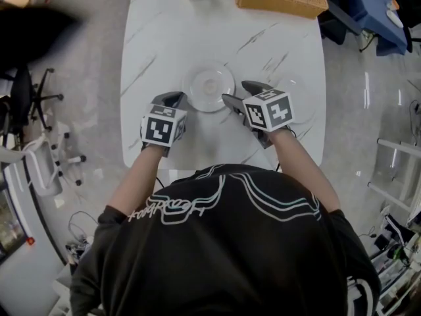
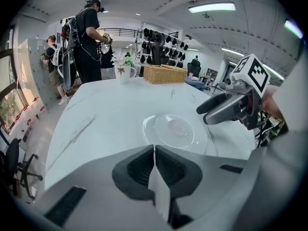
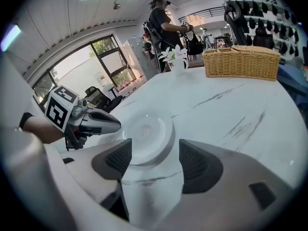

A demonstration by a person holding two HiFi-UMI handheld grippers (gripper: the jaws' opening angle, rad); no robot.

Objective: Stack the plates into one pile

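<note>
At the middle of the white counter (image 1: 164, 38) the clear glass plates (image 1: 208, 87) lie together and seem to be one pile, though I cannot count them. A faint round outline (image 1: 301, 103) to the right may be one more plate, so perhaps the stacking is not finished. The left hand-held gripper (image 2: 154, 149) is clenched on nothing. The right hand-held gripper (image 3: 155, 144) is released, jaws apart, with the pile just ahead. The shirt print (image 1: 177, 209) is too blurred to read, and the marker cubes (image 1: 162, 125) carry only square patterns.
</note>
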